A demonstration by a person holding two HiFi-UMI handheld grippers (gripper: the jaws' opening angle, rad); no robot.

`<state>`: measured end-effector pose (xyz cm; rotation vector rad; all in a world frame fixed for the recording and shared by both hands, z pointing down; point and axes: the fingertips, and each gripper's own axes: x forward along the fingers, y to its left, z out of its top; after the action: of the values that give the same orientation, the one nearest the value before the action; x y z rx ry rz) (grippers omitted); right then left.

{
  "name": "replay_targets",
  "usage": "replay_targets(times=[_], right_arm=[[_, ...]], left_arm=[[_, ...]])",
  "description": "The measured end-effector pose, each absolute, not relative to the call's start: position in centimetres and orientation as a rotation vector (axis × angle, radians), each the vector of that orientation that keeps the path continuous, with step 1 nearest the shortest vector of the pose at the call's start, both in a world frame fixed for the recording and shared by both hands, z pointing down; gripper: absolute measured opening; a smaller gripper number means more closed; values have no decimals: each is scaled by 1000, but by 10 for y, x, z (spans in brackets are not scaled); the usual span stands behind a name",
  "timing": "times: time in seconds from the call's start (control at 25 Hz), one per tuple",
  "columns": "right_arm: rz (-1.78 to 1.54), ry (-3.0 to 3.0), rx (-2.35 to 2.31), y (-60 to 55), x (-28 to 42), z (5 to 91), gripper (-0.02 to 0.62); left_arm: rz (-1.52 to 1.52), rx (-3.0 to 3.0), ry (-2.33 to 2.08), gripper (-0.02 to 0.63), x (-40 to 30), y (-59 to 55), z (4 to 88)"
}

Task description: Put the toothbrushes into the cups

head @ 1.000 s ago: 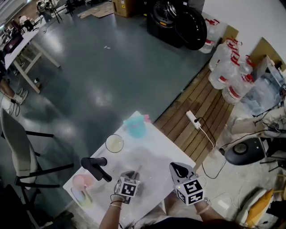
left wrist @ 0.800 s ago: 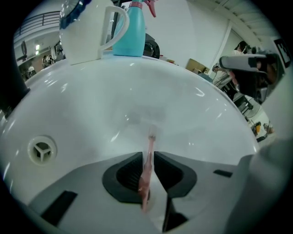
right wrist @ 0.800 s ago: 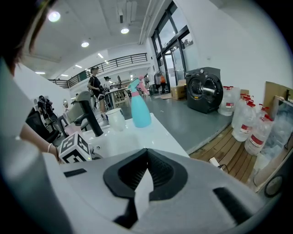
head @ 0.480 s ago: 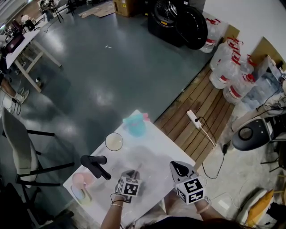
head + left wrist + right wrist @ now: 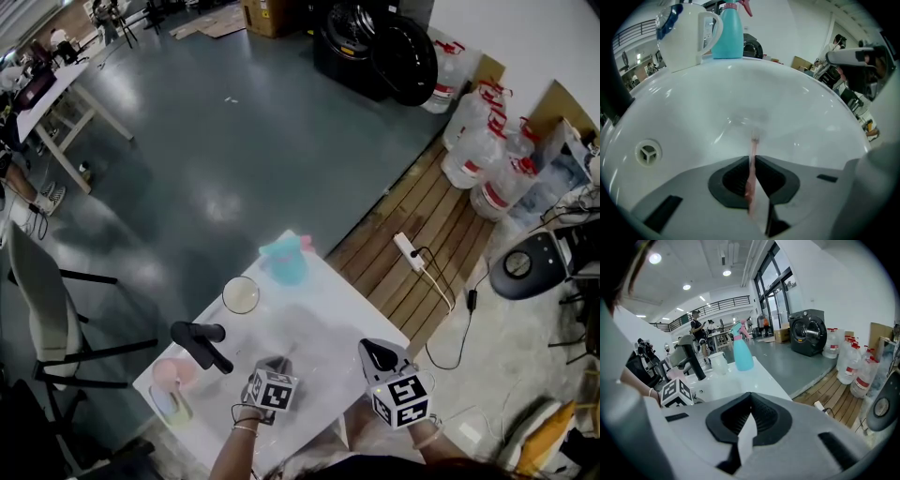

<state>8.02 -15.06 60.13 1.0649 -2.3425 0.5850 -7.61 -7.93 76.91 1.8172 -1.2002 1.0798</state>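
Observation:
My left gripper [image 5: 751, 160] is shut on a thin pink toothbrush [image 5: 752, 176], whose head [image 5: 754, 138] points out over the white basin [image 5: 797, 112]. In the head view the left gripper [image 5: 278, 362] hovers over the basin's near side. My right gripper [image 5: 373, 350] is beside it at the basin's right front edge. Its jaws [image 5: 749, 401] are shut with nothing between them. A white cup [image 5: 241, 297] stands at the back left rim. A pink cup [image 5: 172, 375] and a pale cup [image 5: 170, 406] stand at the left front corner.
A blue spray bottle [image 5: 284, 262] stands at the far corner behind the white cup [image 5: 686, 37]. A black faucet [image 5: 201, 344] rises from the left rim. The overflow hole [image 5: 648, 153] is in the basin's left wall. A power strip [image 5: 406, 251] lies on the wooden floor to the right.
Both grippers stay where they were. A black round-seated chair on the floor at far right has shifted further right and up in the head view.

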Motion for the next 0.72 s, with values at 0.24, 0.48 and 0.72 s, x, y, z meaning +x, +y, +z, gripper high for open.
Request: replay_targets(times=[0.24, 0.48, 0.72], right_arm=[[581, -2350, 1073, -151, 82, 597, 3], [576, -2372, 1069, -150, 79, 594, 3], [579, -2392, 1058, -152, 73, 590, 3]], left_arm=[[1064, 1822, -1216, 38, -82, -80, 763], [1037, 1843, -1241, 38, -82, -82, 752], [1021, 1852, -1259, 38, -82, -83, 742]])
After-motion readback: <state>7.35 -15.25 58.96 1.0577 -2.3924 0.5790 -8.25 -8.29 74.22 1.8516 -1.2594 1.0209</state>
